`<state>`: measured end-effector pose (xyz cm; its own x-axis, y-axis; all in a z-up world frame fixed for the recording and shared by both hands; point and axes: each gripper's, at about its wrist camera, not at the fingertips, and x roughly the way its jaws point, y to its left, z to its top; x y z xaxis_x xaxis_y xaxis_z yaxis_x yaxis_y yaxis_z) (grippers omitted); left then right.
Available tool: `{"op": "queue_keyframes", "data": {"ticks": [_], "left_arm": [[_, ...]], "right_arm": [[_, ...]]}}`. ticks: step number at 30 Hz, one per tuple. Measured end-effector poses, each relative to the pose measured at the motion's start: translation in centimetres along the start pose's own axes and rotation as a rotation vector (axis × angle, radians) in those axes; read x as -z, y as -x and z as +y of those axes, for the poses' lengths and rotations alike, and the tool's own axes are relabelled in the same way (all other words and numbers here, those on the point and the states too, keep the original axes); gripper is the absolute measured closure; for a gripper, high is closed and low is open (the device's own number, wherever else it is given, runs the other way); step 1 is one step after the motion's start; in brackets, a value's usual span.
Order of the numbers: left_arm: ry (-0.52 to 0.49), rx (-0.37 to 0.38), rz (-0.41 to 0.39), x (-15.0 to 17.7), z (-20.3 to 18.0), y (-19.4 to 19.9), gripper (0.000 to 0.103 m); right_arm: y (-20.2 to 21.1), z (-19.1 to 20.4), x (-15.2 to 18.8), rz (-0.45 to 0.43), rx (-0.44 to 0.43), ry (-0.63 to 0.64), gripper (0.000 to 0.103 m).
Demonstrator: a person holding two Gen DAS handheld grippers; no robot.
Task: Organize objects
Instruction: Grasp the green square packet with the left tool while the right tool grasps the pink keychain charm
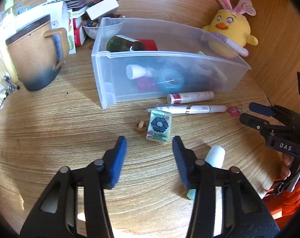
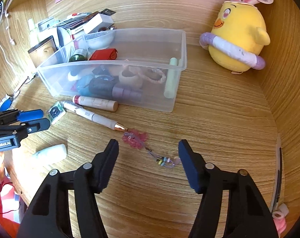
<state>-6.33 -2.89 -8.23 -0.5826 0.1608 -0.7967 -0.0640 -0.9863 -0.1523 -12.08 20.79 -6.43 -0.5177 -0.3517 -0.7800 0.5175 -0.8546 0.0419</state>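
Note:
My left gripper [image 1: 149, 141] is open just above the wooden desk, with a green flower-printed tile [image 1: 159, 127] lying right ahead of its tips and nothing pressed between the pads. A mint-and-white bottle [image 1: 215, 155] lies beside its right finger. My right gripper [image 2: 148, 144] is open too, its tips on either side of a pink charm [image 2: 135, 137] with a beaded cord [image 2: 163, 160]. A white pen-shaped device [image 2: 96, 118] and a cream tube [image 2: 96, 102] lie in front of the clear bin [image 2: 177, 45], which holds several small items.
A yellow chick plush [image 2: 239, 35] sits in the back right corner against the wooden wall. A tan mug [image 1: 34, 59], a bowl of beads [image 1: 92, 29] and stacked boxes and papers crowd the back left. A small wooden ring [image 1: 141, 126] lies by the tile.

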Motion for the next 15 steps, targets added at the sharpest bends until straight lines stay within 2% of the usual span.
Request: {"op": "queue_keyframes", "data": {"ticks": [2, 5, 8, 15], "left_arm": [[-0.006, 0.011, 0.001, -0.1, -0.2, -0.1, 0.059], [-0.015, 0.027, 0.007, -0.4, -0.4, -0.3, 0.063], [-0.029, 0.056, 0.014, -0.7, -0.9, -0.6, 0.065], [-0.052, 0.052, 0.021, -1.5, -1.5, -1.4, 0.065]], "right_arm": [[-0.1, 0.2, 0.0, 0.003, -0.002, 0.006, 0.053], [-0.4, 0.2, 0.1, 0.01, 0.0, 0.01, 0.057], [-0.8, 0.1, 0.1, 0.024, 0.002, 0.008, 0.058], [-1.4, 0.5, -0.2, 0.028, 0.019, 0.042, 0.059]]}}
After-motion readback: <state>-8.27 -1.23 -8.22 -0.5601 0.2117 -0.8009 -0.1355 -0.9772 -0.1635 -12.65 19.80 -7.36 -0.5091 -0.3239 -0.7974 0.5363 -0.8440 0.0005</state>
